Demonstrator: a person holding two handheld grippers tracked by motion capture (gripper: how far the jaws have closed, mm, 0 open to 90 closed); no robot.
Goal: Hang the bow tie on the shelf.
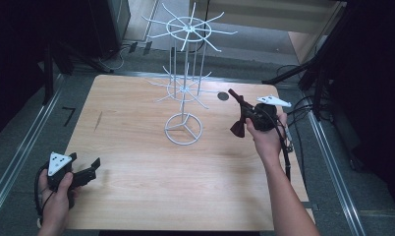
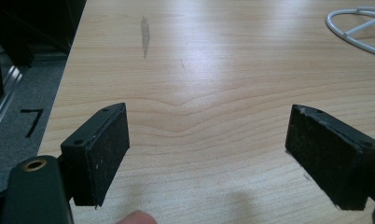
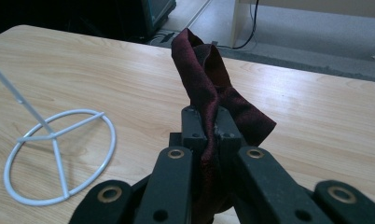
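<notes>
Cloth [image 3: 209,88], dark red, is pinched between the closed fingers of the right gripper [image 1: 244,110] (possibly a bow tie; the folds hide its shape), held just right of the wire rack [image 1: 184,93], long axis pointing up toward the rack's arms. Left gripper [image 2: 206,154] hovers well apart near the counter [image 1: 136,196] edge, fingers wide, holding nothing.

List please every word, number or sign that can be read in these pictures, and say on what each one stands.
"7": a black number on the grey floor left of the wooden table; it is seen in the high view and in the left gripper view.
No other text can be read on the table, the white wire rack or the dark red cloth.
</notes>
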